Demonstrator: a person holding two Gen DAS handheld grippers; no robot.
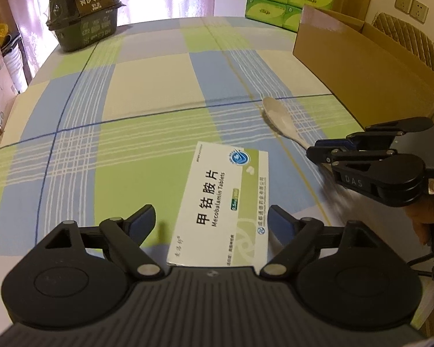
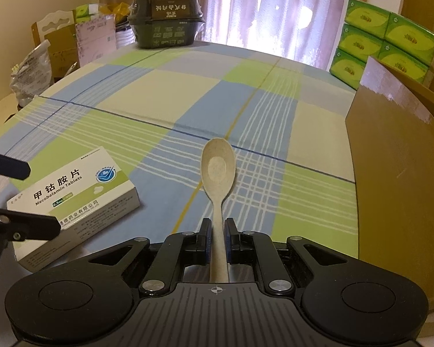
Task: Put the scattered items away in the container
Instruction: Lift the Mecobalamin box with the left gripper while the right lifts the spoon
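spoon [image 2: 218, 170] and tablet box [image 1: 221, 202] lie on the checked tablecloth [image 1: 147, 92] of a dining table, each lined up with one of two handheld grippers. right gripper [image 2: 217, 227] is clenched on the pale spoon's handle, its blue-padded fingers [image 2: 206, 231] pressing in from both sides, while the bowl of the spoon points away across the cloth, hollow side up; whether the bowl rests on the cloth or sits just above it cannot be told. left gripper [image 1: 212, 217] is spread wide, one finger on either side of the white and green mecobalamin tablet box, with a gap showing at each side, so the box lies flat on the cloth ungrasped. seen from the right wrist camera, the box sits to the left of the spoon, near but apart from it. cardboard box [image 2: 396, 173], open at the top, stands on the table just to the right of the spoon, its brown wall rising close by. green tissue packs [image 2: 384, 37] are stacked behind it. dark food container [image 2: 166, 17] with a printed sleeve sits at the far edge of the table before pale curtains [image 2: 260, 5]. part of a hand [image 1: 425, 219] shows behind the right gripper in the left wrist view.
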